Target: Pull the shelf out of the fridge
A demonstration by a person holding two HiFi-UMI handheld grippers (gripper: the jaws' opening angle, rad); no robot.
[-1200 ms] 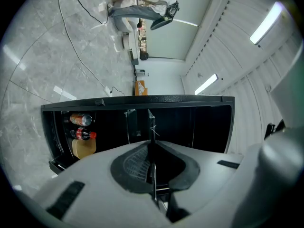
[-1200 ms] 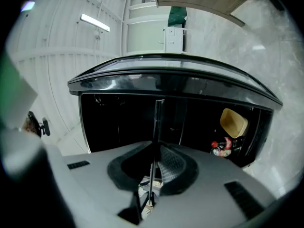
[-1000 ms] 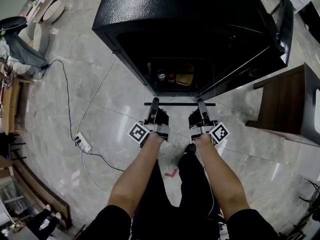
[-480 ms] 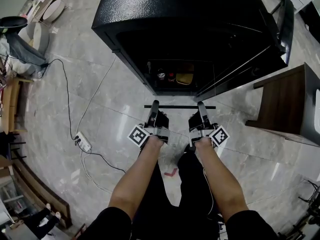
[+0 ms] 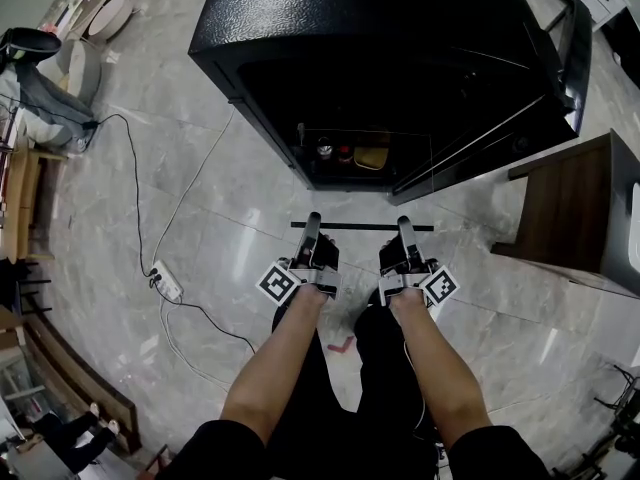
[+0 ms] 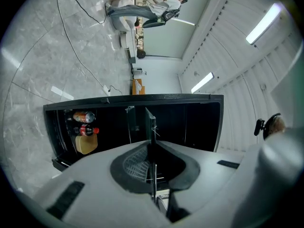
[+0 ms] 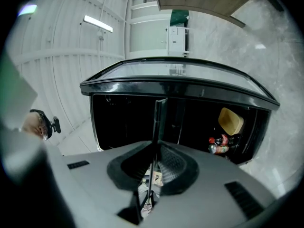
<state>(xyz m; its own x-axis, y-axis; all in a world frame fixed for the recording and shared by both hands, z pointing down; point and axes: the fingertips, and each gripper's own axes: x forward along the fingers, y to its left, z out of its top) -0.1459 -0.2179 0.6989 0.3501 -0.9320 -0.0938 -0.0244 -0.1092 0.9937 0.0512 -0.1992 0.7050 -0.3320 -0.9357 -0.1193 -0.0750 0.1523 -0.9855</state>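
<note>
The left tongs (image 5: pixel 311 223) and right tongs (image 5: pixel 405 225) were each pressed almost together, pinching the thin glass shelf (image 5: pixel 362 226), which hung level just in front of the open black fridge (image 5: pixel 380 58).

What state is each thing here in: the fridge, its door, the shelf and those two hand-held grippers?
fridge: open, drinks inside at the bottom.
fridge door: swung wide open.
shelf: out in front of the opening, held level.
left hand-held gripper: shut on the shelf's edge.
right hand-held gripper: shut on the shelf's edge.
</note>
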